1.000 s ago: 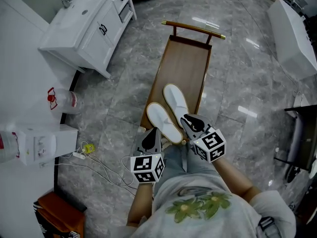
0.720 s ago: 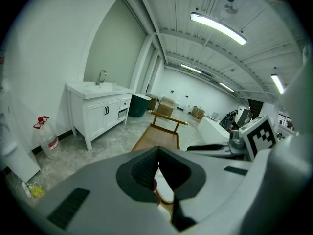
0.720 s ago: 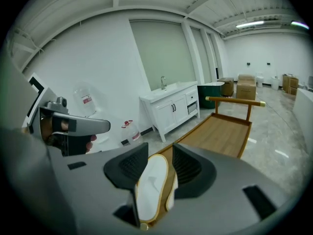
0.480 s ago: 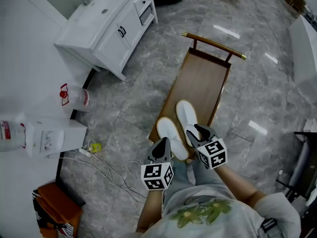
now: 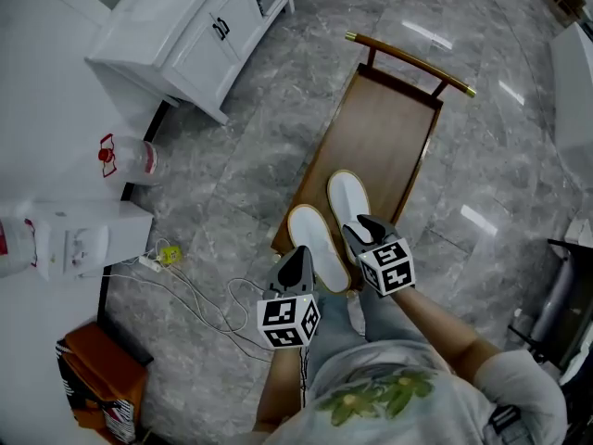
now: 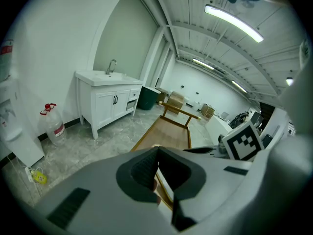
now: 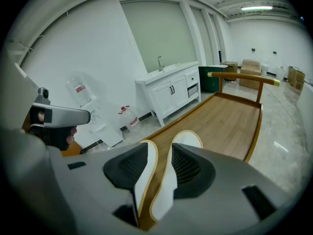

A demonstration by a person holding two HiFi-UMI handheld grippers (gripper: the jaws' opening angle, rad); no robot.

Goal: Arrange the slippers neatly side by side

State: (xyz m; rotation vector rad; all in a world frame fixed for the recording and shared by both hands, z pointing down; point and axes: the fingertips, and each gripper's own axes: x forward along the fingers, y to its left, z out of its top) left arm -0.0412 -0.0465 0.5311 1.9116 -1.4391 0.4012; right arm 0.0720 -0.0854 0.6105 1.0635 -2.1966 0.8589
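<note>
Two white slippers with tan edging lie side by side, toes away from me, on the near end of a wooden bench (image 5: 384,137). The left slipper (image 5: 313,244) sits slightly nearer than the right slipper (image 5: 348,200). My right gripper (image 5: 359,225) hovers over the right slipper's heel, jaws apart and holding nothing. In the right gripper view, both slippers (image 7: 146,168) (image 7: 188,138) show through the gap of that gripper (image 7: 160,153). My left gripper (image 5: 298,253) is just off the left slipper's heel. Its tips meet in the left gripper view (image 6: 157,151).
A white vanity cabinet (image 5: 185,26) stands at the far left. A water bottle (image 5: 125,160), a white dispenser (image 5: 74,239), loose cables (image 5: 195,299) and an orange box (image 5: 93,387) are on the marble floor to the left. The bench has a raised rail (image 5: 408,58) at its far end.
The right gripper's jaws have parted at the right slipper's heel. Both grippers stay near the slippers' heels. The head view has shifted.
</note>
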